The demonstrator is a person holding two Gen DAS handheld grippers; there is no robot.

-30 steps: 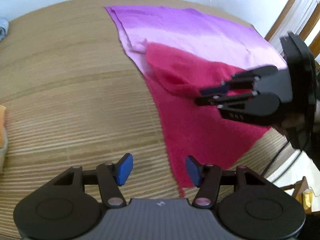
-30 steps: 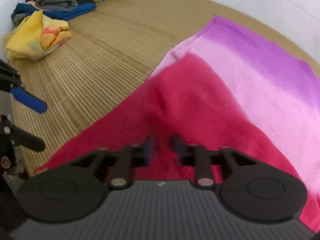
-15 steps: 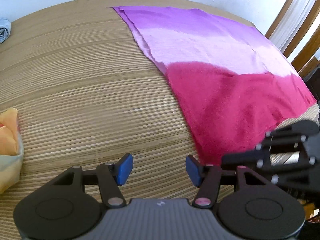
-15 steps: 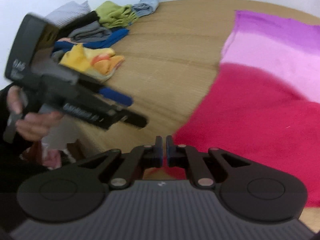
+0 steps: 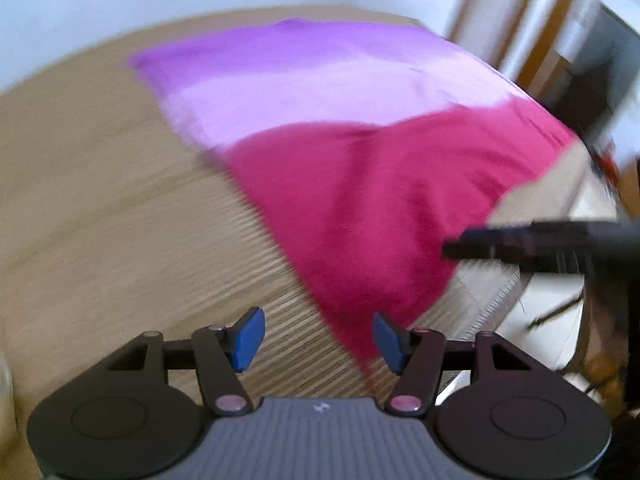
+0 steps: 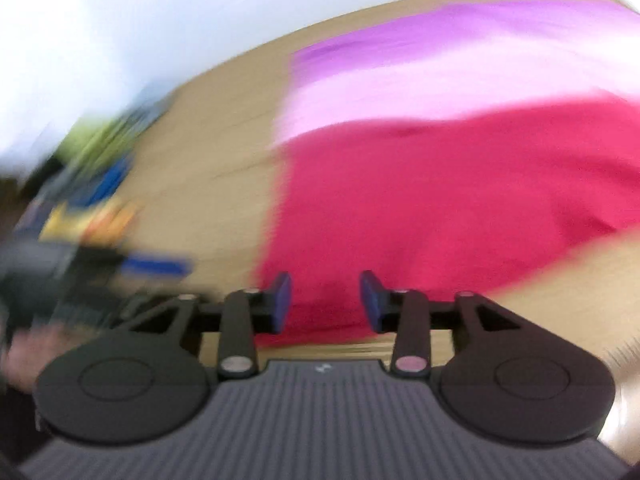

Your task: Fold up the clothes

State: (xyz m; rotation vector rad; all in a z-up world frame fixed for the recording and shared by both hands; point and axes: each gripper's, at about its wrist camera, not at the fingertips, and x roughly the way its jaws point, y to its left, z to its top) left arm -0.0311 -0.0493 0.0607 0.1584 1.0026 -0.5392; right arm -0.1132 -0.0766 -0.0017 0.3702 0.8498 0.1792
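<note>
While the garment [image 5: 360,184] lies spread flat on the wooden table [image 5: 100,220], purple end far, crimson end near | left gripper [image 5: 319,339] jaws opening, nothing between; right gripper [image 6: 325,300] jaws opening, empty, above crimson hem; both views blurred

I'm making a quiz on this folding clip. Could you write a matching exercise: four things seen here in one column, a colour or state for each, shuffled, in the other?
Things:
1. near band of the cloth
2. far band of the cloth
3. table
4. left gripper

Colours or states:
A. open, nothing between its blue fingers
B. purple
C. striped light wood
D. deep pink-red

Pairs: 1-D, 2-B, 3-C, 4-A
</note>
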